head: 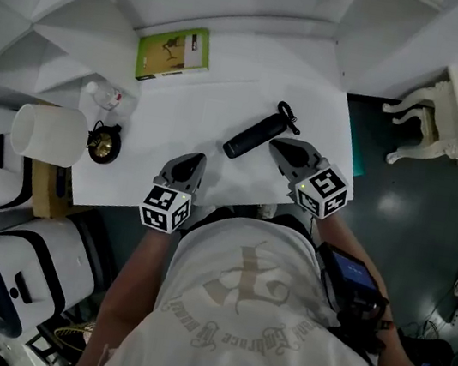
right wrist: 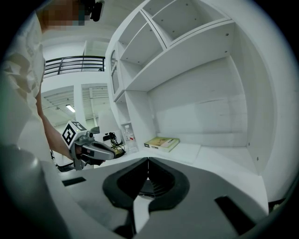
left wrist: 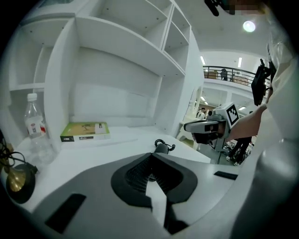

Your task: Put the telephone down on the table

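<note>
Left gripper (head: pixel 191 161): jaws together, nothing between them; it sits lower centre in the head view, apart from the telephone.
Right gripper (head: pixel 280 146): jaws together and empty; it sits right of centre, with its tips near the telephone's right end but not clamped on it.
Telephone (head: pixel 258 136): a dark handset with a looped cord at its upper right end. It lies flat and diagonal at the centre of the head view, between and beyond the two grippers.
Table (head: pixel 180 109): a white surface that carries the telephone's whole length.
Green book (head: pixel 174 54): upper left, at the back of the table, well apart from the telephone.
Bottle (head: pixel 104 96): at the left edge of the table.
Step in hand: judged complete, since the telephone rests on the table and neither gripper holds it.
Next move: probably only drawing both grippers clear, taking care that the right one does not nudge the cord end.
</note>
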